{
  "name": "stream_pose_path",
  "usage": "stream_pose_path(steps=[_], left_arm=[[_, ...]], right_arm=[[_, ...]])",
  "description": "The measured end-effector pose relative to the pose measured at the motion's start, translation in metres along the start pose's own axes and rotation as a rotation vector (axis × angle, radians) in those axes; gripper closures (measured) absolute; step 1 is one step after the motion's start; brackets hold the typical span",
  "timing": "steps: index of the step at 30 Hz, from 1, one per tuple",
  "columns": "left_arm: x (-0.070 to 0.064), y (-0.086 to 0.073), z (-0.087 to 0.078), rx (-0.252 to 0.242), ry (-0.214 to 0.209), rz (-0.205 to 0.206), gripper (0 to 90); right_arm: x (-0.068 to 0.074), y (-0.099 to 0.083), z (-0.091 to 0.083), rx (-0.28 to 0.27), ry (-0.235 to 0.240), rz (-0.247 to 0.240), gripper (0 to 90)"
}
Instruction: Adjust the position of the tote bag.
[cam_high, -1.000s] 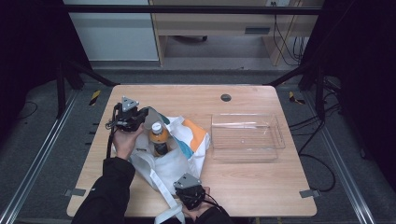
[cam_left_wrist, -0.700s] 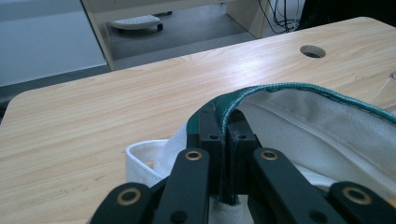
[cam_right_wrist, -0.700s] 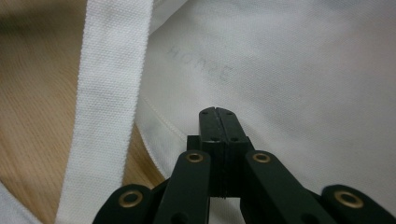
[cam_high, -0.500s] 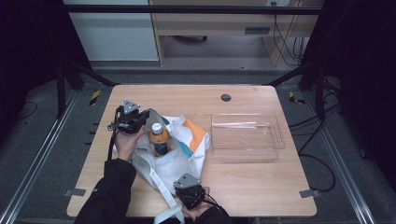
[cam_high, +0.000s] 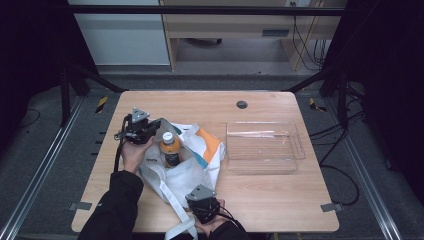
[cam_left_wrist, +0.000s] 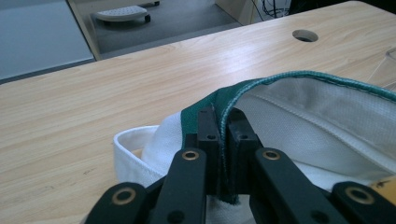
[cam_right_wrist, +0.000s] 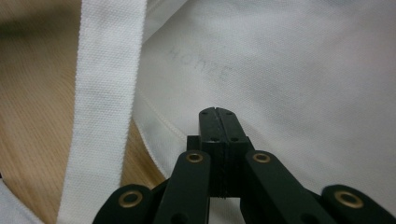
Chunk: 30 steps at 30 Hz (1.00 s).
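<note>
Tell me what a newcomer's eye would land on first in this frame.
Probably the orange-capped bottle standing in the mouth of the white tote bag at the table's left-centre. The left gripper pinches the bag's green-trimmed rim, while the right gripper sits closed over the bag's white cloth near the front edge. An empty clear tray lies to the bag's right.

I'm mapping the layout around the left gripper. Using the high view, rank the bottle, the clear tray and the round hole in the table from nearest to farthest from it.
Measured from the left gripper, which is clamped on the bag rim:
1. Bottle, just right of and below it, standing in the bag.
2. Round hole, farther right, toward the table's far edge.
3. Clear tray, farthest, on the table's right half.
</note>
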<state>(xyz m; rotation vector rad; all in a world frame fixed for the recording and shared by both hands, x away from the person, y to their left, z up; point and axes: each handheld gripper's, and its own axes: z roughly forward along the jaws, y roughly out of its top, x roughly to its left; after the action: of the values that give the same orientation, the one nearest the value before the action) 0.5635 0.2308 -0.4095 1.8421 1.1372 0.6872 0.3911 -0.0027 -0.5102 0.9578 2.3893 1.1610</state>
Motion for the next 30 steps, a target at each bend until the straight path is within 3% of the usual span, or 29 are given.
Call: stream_pose_path(steps=[7,11,17,23,27,30], left_arm=[[0.003,-0.003,-0.020,-0.014,-0.016,0.036,70.2],[0.008,-0.011,-0.037,-0.033,-0.039,0.037,66.3],[0.012,-0.026,-0.059,-0.050,-0.056,0.036,61.8],[0.016,-0.042,-0.077,-0.046,-0.071,0.032,56.2],[0.015,-0.056,-0.085,-0.026,-0.057,0.042,54.6],[0.015,-0.064,-0.087,-0.019,-0.053,0.025,54.2]], right_arm=[[-0.002,0.003,0.000,0.012,0.023,0.004,87.0],[-0.002,0.009,-0.007,-0.023,0.042,-0.004,85.7],[-0.008,0.022,-0.024,-0.093,0.020,-0.006,83.4],[-0.024,0.036,-0.041,-0.155,-0.005,0.004,81.4],[-0.036,0.044,-0.053,-0.195,-0.023,0.022,80.3],[-0.045,0.049,-0.060,-0.224,-0.046,0.027,78.1]])
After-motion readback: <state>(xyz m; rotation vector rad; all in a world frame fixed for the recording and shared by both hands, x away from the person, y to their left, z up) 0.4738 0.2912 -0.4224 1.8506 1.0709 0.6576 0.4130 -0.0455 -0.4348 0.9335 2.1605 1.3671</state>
